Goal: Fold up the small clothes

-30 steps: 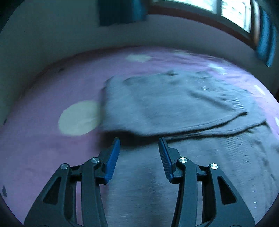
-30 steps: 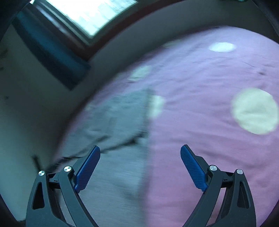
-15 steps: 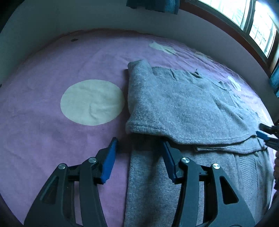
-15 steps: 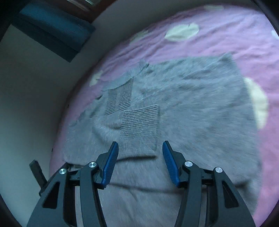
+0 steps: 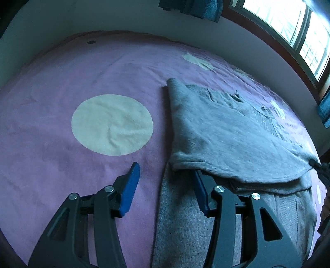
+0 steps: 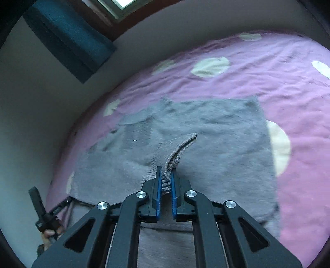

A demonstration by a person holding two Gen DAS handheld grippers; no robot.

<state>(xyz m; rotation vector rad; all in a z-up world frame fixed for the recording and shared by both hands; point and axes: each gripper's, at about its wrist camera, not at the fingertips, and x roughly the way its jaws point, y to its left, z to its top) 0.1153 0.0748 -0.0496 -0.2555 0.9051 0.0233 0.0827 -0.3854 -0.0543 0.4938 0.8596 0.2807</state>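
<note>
A grey knit sweater [image 5: 231, 132] lies on a purple bedspread [image 5: 82, 68], its upper part folded over the lower part. My left gripper [image 5: 165, 185] is open at the sweater's left edge, its right finger tucked under the folded edge. In the right wrist view the sweater [image 6: 216, 144] is spread flat and my right gripper [image 6: 164, 181] is shut on a ribbed cuff [image 6: 177, 152], which it lifts a little off the fabric. The right gripper's tip also shows in the left wrist view [image 5: 318, 167] at the far right.
The bedspread has cream circles [image 5: 112, 124] [image 6: 210, 66]. A pale wall [image 5: 103, 16] and a window with teal curtains [image 6: 68, 39] border the bed. The left gripper [image 6: 44, 214] shows at the lower left of the right wrist view.
My right gripper has closed on the ribbed cuff and raised it. My left gripper has moved closer to the folded edge, and its right finger now sits under it.
</note>
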